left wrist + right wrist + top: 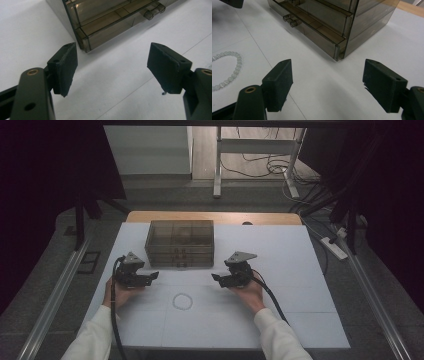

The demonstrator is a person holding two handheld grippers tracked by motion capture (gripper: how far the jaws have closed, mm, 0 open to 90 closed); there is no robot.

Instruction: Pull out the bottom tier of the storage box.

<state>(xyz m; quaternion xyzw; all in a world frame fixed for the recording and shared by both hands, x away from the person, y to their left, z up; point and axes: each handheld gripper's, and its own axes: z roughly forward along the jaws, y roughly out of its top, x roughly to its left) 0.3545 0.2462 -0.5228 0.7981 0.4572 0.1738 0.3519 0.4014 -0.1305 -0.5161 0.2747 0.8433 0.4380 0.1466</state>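
Note:
A smoky clear plastic drawer box (179, 242) stands at the middle back of the white table (300, 270), its drawers facing me. A ring of pale beads (182, 301) lies in front of it. My left gripper (153, 277) rests on the table left of the box, jaws wide apart and empty; its own view shows the box's front left corner (85, 42) just ahead of the jaws (111, 70). To the right of the box my right gripper (216, 278) is open with nothing between its pads, facing the box's right corner (339, 47), with the beads (227, 72) off to its left.
Metal rails run along both sides of the table. A white desk frame (260, 155) with loose cables stands beyond the far edge, and a power strip (335, 247) lies on the floor at the right. Small drawer handles (290, 20) jut from the box front.

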